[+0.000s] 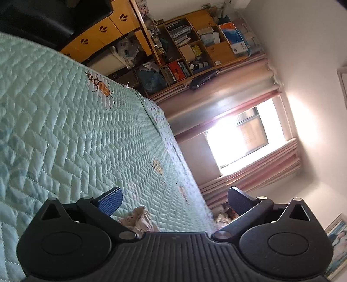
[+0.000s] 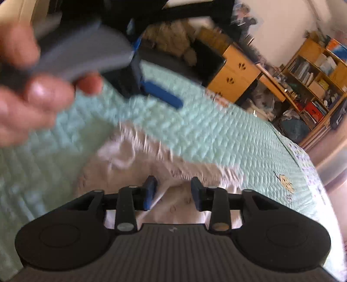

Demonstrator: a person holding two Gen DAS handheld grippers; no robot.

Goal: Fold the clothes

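A pale pink printed garment [image 2: 134, 164] lies crumpled on the green quilted bed [image 2: 216, 138]. My right gripper [image 2: 173, 193] hovers just over it, tilted down, open about halfway. A raised fold of the cloth lies by its left pad [image 2: 149, 193], and neither pad presses on it. This view is blurred. A hand [image 2: 32, 91] at its upper left holds the left gripper's grey handle, with one blue finger [image 2: 162, 95] above the quilt. In the left wrist view the left gripper [image 1: 174, 201] is wide open and empty, rolled sideways, with a bit of the garment [image 1: 141, 219] below it.
Beyond the bed's far edge stand a yellow wooden cabinet [image 2: 236, 71] and a cluttered bookshelf [image 2: 314, 71]. A bright window [image 1: 238, 141] with pink curtains is beside the bed. A black chair [image 1: 43, 19] stands at the bed's far corner.
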